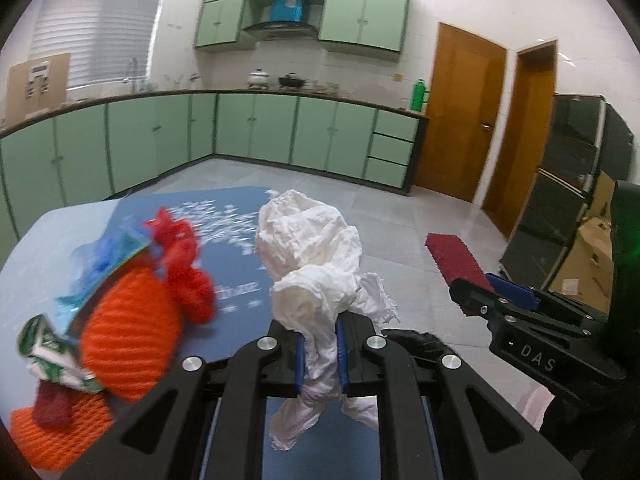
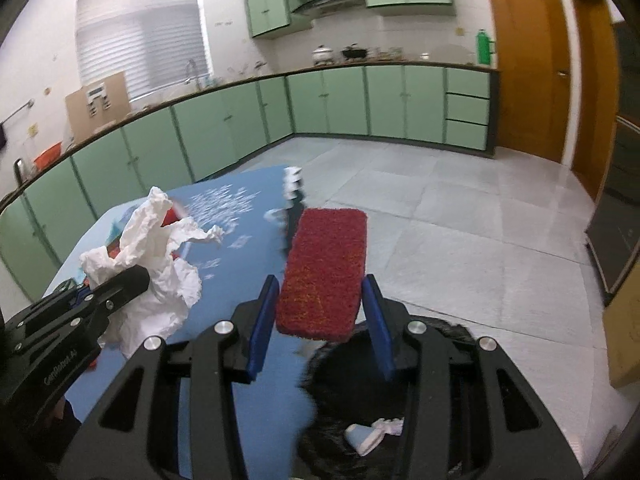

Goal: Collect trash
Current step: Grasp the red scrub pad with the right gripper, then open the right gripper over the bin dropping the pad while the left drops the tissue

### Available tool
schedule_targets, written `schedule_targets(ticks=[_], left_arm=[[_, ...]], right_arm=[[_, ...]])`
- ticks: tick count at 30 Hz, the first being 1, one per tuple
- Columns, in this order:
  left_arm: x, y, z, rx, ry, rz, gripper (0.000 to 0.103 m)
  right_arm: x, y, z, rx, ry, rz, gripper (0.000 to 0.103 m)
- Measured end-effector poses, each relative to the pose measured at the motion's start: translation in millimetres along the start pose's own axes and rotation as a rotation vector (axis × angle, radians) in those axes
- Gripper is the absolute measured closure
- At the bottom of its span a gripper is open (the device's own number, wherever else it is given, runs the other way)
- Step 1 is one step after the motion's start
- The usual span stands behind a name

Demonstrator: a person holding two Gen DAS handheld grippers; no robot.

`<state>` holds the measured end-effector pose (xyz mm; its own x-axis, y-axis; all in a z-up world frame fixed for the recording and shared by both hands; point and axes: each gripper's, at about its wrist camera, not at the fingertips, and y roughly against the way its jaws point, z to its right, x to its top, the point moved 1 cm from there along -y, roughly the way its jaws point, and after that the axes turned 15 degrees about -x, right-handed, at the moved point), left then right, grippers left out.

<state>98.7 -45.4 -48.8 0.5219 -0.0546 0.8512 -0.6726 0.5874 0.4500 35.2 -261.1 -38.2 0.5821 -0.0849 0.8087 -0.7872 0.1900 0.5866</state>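
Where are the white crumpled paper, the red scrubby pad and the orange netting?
white crumpled paper [image 1: 308, 240]: left wrist view, its upper bulge.
red scrubby pad [image 2: 324, 272]: right wrist view, middle of its face.
orange netting [image 1: 128, 332]: left wrist view, its ribbed middle.
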Motion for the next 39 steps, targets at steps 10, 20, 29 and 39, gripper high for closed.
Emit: schedule_targets(ticks=[10,20,29,39], left_arm=[[-1,-46,57,-0.129,-0.062,-0.046,0.091],[-5,-94,93,-0.206,-0.083,-0.098,0.091],[-13,-135,103,-0.228,-0.084,-0.155,0.091],[-19,-163,97,-0.247,-0.061,-0.225,0.085]], right_arm=[[-15,0,77,-0.129,-0.082,-0.004,0.062],[-45,-15,117,-0.191,-0.123,-0.055,0.062],[-64,-47,136,-0.218,-0.149,-0.128,0.062],[-83,-78,138,-0.226,-0.150,-0.216,0.060]])
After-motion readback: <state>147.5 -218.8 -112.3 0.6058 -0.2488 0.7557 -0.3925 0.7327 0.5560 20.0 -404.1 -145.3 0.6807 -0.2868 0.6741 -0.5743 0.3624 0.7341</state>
